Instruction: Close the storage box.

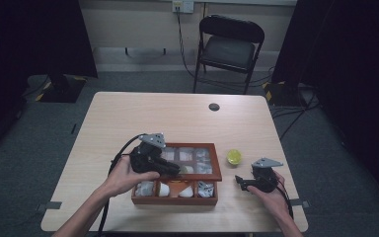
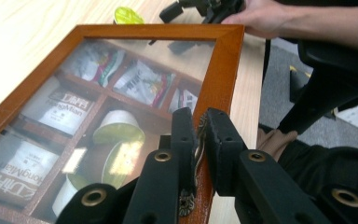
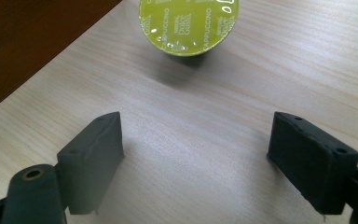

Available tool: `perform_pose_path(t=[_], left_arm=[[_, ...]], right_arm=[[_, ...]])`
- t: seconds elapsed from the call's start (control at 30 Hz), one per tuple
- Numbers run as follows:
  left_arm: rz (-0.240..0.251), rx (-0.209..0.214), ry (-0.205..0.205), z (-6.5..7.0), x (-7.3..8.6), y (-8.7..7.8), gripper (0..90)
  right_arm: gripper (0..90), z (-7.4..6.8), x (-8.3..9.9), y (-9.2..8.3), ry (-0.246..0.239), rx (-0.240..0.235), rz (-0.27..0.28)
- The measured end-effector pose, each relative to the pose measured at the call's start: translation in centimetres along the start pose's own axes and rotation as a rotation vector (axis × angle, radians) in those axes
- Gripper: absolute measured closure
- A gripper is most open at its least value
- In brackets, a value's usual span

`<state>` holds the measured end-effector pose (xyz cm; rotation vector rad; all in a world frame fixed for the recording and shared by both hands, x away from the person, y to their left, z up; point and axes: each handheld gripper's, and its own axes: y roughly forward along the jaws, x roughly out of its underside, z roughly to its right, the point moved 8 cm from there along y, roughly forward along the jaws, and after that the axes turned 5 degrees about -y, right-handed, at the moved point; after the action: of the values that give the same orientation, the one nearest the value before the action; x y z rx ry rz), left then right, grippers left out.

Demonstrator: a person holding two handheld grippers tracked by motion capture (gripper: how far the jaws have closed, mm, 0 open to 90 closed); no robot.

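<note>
A wooden box (image 1: 173, 200) with compartments of sachets and capsules stands near the table's front edge. Its glass lid (image 1: 218, 163) is raised at a tilt. My left gripper (image 1: 175, 170) is shut on the small metal clasp (image 2: 198, 140) at the front of the lid's frame (image 2: 223, 70). In the left gripper view, the left gripper (image 2: 199, 126) has its jaws pinching that clasp. A green capsule (image 1: 234, 157) sits on the table right of the box. My right gripper (image 1: 239, 181) rests low just in front of it and is open. In the right gripper view, the right gripper (image 3: 196, 140) faces the capsule (image 3: 189, 23).
The box's brown side (image 3: 28, 42) lies close to the left of the right gripper. A round cable hole (image 1: 214, 106) sits at the far middle of the table (image 1: 128, 118). A folding chair (image 1: 232, 44) stands beyond the far edge.
</note>
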<state>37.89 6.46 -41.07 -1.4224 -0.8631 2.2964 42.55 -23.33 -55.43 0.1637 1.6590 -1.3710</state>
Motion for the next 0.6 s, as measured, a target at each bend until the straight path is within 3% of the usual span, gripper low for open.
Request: perform_pose_path(t=[0.6], left_arm=[[-0.034, 0.002, 0.028, 0.4, 1.8, 1.6, 82.7]], right_arm=[[17.1, 0.1, 0.1, -0.1, 0.003, 0.002, -0.005]])
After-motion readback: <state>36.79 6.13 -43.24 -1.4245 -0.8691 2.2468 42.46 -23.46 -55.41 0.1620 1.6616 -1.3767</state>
